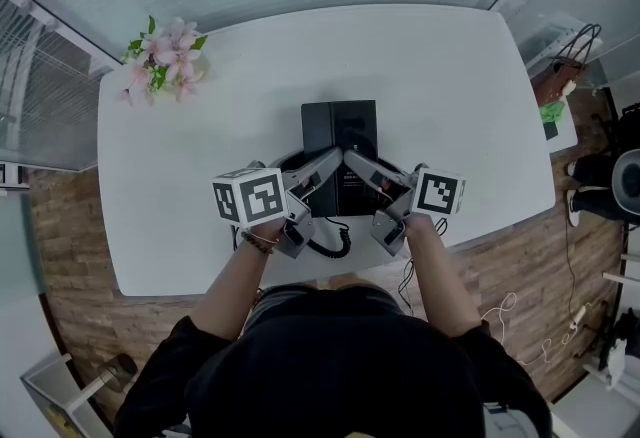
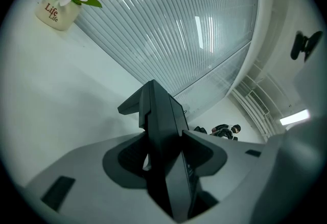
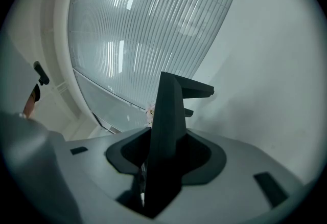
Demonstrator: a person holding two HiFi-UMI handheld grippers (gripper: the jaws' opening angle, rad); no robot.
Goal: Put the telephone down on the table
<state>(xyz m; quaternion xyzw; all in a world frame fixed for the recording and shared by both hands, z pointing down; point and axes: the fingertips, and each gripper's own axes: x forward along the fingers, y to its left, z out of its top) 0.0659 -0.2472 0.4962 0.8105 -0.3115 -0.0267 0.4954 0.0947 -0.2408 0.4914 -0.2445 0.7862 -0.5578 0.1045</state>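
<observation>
Left gripper (image 2: 163, 143): you are clamping both pads on the telephone (image 1: 340, 141). Its black body is standing edge-on between the jaws, with no gap showing.

Right gripper (image 3: 162, 152): you are doing the same here, with the jaws pressing on the opposite flank of the same body.

In the head view the two grippers are meeting at the near end of the telephone, just below the frame's centre, and angling inward like a V. My judgement is that you are pinching from both flanks because the body is broad and flat, and a two-sided hold is guarding it against twisting during the set-down.

The telephone is sitting over the middle of the white table (image 1: 450, 86). No view is showing whether its base is touching the top, so I cannot tell.

The coiled cord (image 1: 338, 244) is trailing out from between the grippers toward the lower centre of the frame and looping close to the table's near edge.

Room to move:
- Bare tabletop is stretching wide above the telephone and to both sides of it.
- The flower pot (image 1: 160, 61) is standing at the upper left, well apart from the work.
- The near edge is lying just below your hands, so the safer margin is toward the top of the frame.
- The cord is probably the one thing to watch, since it is lying where a withdrawing jaw could catch it.
</observation>
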